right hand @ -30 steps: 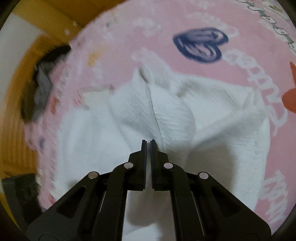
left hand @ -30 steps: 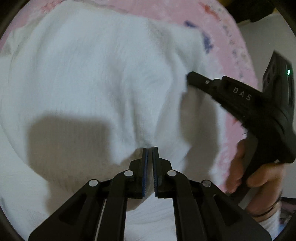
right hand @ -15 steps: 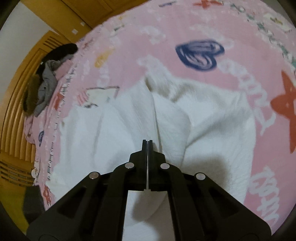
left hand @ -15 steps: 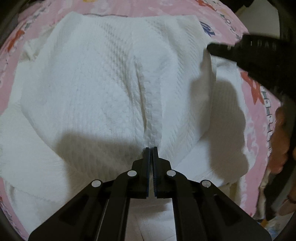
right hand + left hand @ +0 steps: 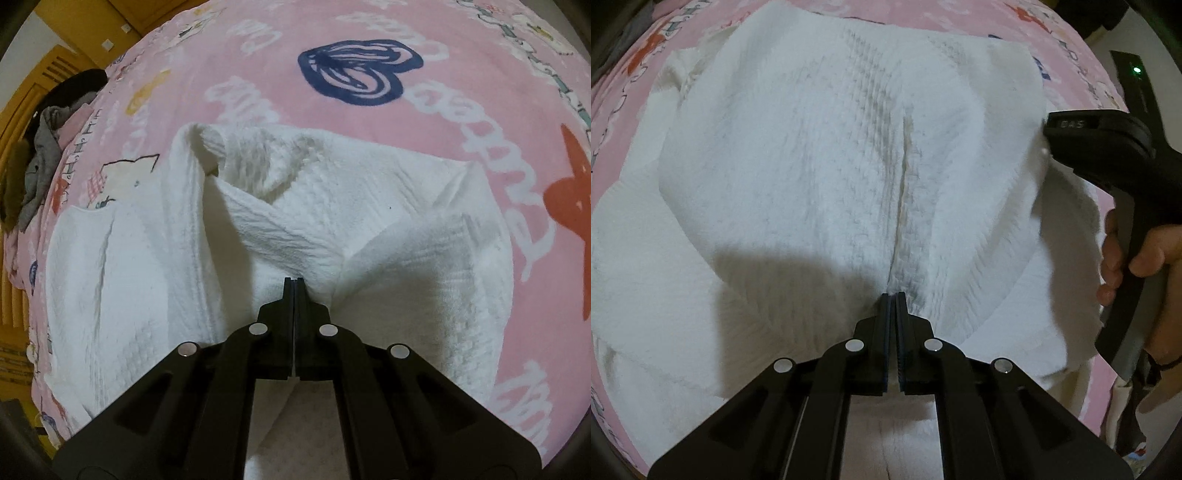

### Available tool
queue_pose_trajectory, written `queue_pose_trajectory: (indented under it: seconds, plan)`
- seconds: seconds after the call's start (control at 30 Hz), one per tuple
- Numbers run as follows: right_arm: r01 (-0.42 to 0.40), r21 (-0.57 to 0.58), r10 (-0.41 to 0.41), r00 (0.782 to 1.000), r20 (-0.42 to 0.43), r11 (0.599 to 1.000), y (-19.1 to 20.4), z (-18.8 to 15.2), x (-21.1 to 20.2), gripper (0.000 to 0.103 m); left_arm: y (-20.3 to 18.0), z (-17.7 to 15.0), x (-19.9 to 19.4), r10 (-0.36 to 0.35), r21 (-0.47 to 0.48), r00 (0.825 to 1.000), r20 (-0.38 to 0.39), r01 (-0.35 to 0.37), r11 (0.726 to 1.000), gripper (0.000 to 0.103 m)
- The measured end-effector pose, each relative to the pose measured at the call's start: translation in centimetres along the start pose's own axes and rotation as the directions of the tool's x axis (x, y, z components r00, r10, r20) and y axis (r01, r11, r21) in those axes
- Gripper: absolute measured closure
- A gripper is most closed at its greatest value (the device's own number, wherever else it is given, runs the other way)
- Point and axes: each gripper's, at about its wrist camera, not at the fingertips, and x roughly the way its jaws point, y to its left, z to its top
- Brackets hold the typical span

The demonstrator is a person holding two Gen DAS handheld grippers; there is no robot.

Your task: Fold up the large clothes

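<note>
A large white textured garment point(image 5: 820, 155) lies spread over a pink blanket point(image 5: 624, 85). My left gripper point(image 5: 894, 295) is shut on a pinched ridge of the white cloth, which rises in a seam line straight ahead of the tips. In the right wrist view the same white garment point(image 5: 388, 206) is bunched and pulled up toward my right gripper point(image 5: 294, 280), which is shut on a fold of it. The right gripper's black body point(image 5: 1108, 147) and the hand point(image 5: 1137, 254) holding it show at the right edge of the left wrist view, at the garment's right border.
The pink blanket point(image 5: 258, 59) carries a dark blue heart print point(image 5: 358, 70) and a red star point(image 5: 576, 192). A pile of dark and grey clothes point(image 5: 44, 147) lies at the blanket's far left edge, by orange wooden furniture point(image 5: 29, 92).
Both grippers stayed shut on the cloth. In the left view the garment spread wider and the right gripper shifted along its right side. In the right view the cloth came closer and bunched more.
</note>
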Motion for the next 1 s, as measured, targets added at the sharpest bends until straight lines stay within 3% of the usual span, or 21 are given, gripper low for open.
queue_pose_trajectory:
  seconds: [0.2,0.47,0.6,0.77,1.0]
  plan:
    - [-0.108,0.031,0.107,0.993,0.043,0.994,-1.0,-2.3,-2.9,0.103,1.1,-0.3,-1.1,-0.02,-0.001,1.0,0.0,0.02,1.0,0.098]
    - [-0.179,0.041,0.174,0.98,0.1,0.983,-2.9,-12.3,-10.0,0.103,4.0,-2.4,-6.0,-0.003,0.015,0.999,0.054,0.002,1.0,0.098]
    - [-0.19,0.052,0.184,0.978,0.102,0.98,-3.4,-18.1,-14.1,0.103,6.0,-4.6,-9.7,0.061,0.017,0.992,0.113,-0.063,0.998,0.075]
    - [-0.158,0.06,0.154,0.986,0.057,0.986,-3.1,-25.7,-17.9,0.103,9.8,-8.6,-13.2,0.102,-0.026,0.989,0.108,-0.099,0.995,0.073]
    - [-0.051,0.115,0.053,0.998,-0.016,0.992,-3.7,-32.8,-20.5,0.1,12.5,-14.8,-14.8,0.235,-0.02,0.971,0.051,-0.234,0.972,0.07]
